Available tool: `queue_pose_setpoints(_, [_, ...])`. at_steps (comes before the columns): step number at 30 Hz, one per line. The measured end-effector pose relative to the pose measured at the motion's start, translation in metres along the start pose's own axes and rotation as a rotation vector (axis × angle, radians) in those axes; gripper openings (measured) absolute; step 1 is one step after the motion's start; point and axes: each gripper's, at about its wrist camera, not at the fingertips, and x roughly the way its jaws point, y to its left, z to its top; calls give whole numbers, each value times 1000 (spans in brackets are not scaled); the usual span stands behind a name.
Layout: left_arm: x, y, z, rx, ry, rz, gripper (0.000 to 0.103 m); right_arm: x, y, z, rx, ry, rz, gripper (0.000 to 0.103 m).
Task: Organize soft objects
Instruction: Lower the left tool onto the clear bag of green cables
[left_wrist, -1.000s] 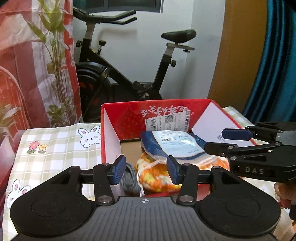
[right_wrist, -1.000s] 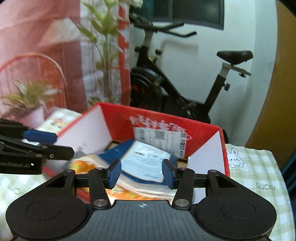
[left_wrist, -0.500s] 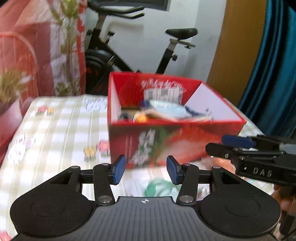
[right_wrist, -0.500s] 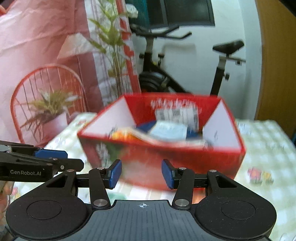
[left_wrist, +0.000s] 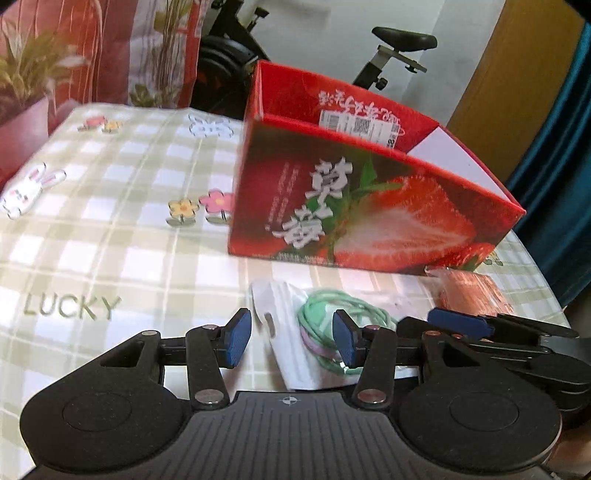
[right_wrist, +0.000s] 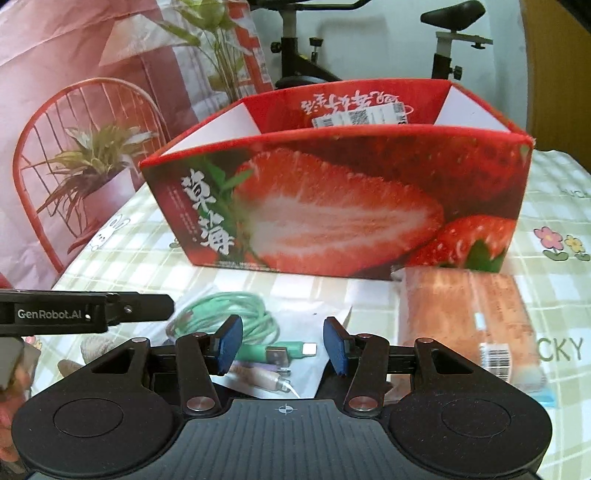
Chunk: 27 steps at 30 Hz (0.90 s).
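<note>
Both tongs, left (left_wrist: 291, 341) and right (right_wrist: 282, 345), hang half-open and empty low in frame over the cables (right_wrist: 236, 314) on the bench (left_wrist: 110, 258) before the box (right_wrist: 332, 206), so picking up comes next: close on the coil.

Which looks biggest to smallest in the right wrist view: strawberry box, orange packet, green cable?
1. Strawberry box, by far the largest.
2. Orange packet.
3. Green cable, a small coil; partly hidden behind the gripper, so its rank against the packet is less sure.

Right tongs (right_wrist: 282, 349), jaws apart, above green cable (right_wrist: 236, 314); strawberry box (right_wrist: 332, 206) behind; orange packet (right_wrist: 469, 317) beside.
</note>
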Motion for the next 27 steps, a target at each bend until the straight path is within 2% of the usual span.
queue_pose_setpoints(4, [7, 0, -7, -4, 16, -8, 51, 2, 0, 0, -13, -6, -17, 55])
queue_pose_setpoints(13, [9, 5, -15, -17, 2, -30, 51, 4, -8, -1, 53, 3, 40, 58])
queue_pose_setpoints(24, [13, 16, -17, -80, 10, -69, 51, 5, -4, -3, 43, 4, 60, 58])
queue_pose_setpoints(27, [16, 21, -19, -126, 25, -136, 51, 6, -4, -3, 44, 8, 63, 58])
